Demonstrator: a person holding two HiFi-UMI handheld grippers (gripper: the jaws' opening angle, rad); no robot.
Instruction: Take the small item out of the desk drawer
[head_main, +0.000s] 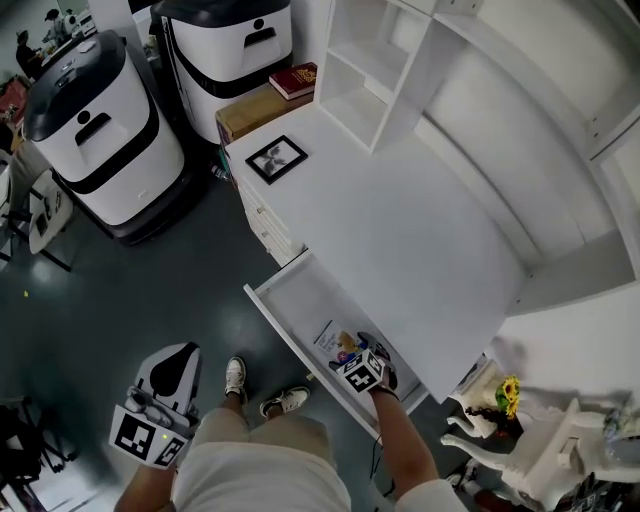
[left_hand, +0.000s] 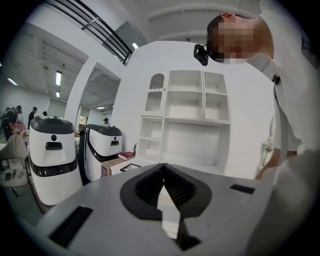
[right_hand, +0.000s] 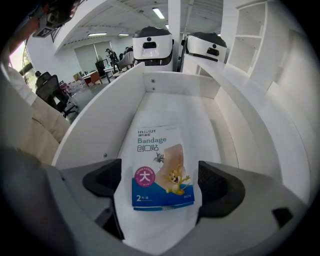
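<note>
My right gripper (right_hand: 161, 184) hangs with jaws spread in the open white desk drawer (right_hand: 95, 122), the flat blue-and-white bandage packet (right_hand: 160, 165) lying on its floor squarely between them, long axis pointing straight ahead, while my left gripper (left_hand: 162, 192), clenched on nothing, sits well apart.

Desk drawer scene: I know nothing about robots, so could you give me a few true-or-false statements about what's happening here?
1. The desk drawer is pulled open. True.
2. The right hand-held gripper is clamped tight on the bandage box. False: its jaws stand apart, one on either side of the box in the drawer.
3. The left hand-held gripper holds a book. False: its jaws are together with nothing between them, away from the drawer.
4. A framed picture lies on the desk top. True.
</note>
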